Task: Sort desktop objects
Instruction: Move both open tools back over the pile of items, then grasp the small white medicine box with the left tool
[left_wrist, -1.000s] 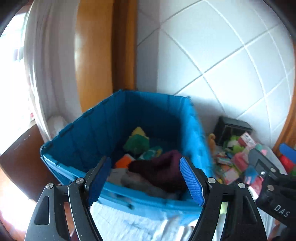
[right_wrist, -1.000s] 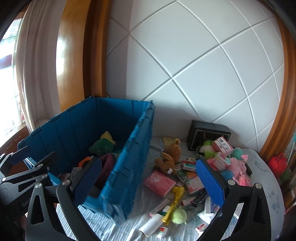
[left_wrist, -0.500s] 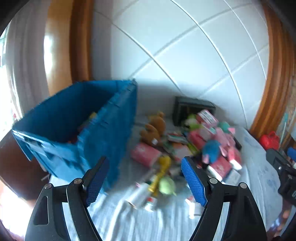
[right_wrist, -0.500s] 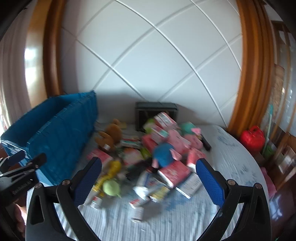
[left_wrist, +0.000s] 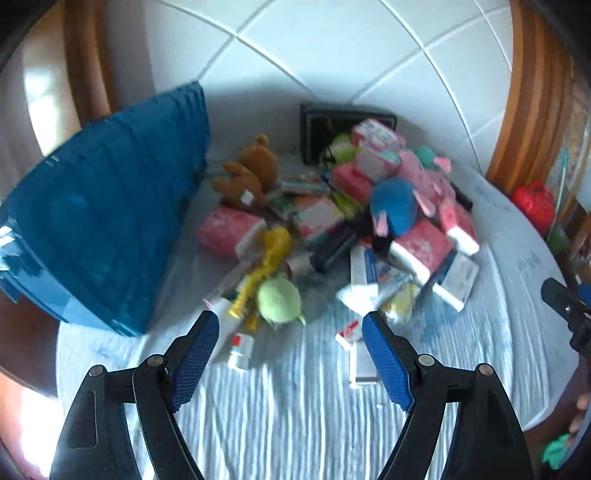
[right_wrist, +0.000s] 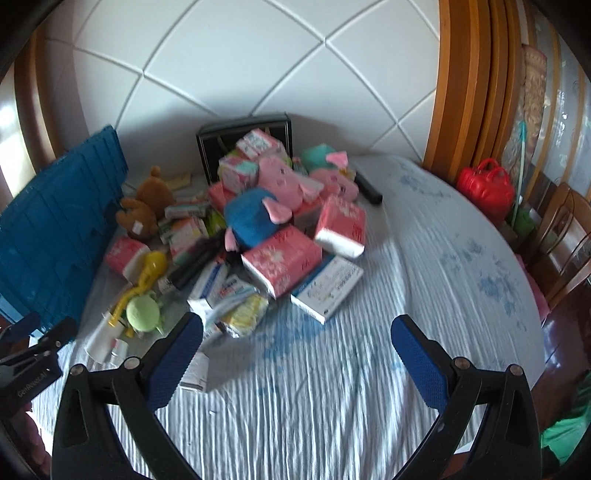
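Left gripper (left_wrist: 290, 341) hangs above the cloth-covered bench (left_wrist: 303, 424), jaws wide, nothing between them. Right gripper (right_wrist: 297, 338) likewise: jaws wide, empty, above bare striped cloth.

The clutter pile sits at 12 o'clock from both grippers, mid-bench, against the white quilted wall. Blue crate (left_wrist: 99, 221) stands at 10 o'clock in the left view, just beside the pile's left edge. Brown teddy bear (left_wrist: 247, 177) lies near the crate wall. Yellow toy (left_wrist: 266, 266) and green plush ball (left_wrist: 279, 301) lie at the pile's near-left edge, the ball closest to the left gripper's jaws. Small white bottle (left_wrist: 240, 349) lies on the cloth just ahead of the left finger.

In the right view a blue plush (right_wrist: 255, 218) tops the pile centre, with a pink plush (right_wrist: 284, 177) behind it. Pink tissue packs (right_wrist: 282, 266) lie at 12 o'clock, and a white-blue box (right_wrist: 327, 288) sits just right of them. Black box (right_wrist: 243, 140) stands at the back, against the wall. Red bag (right_wrist: 485, 188) sits at 2 o'clock, well apart from the pile. Frames are motion-blurred, so the small packets are not readable.
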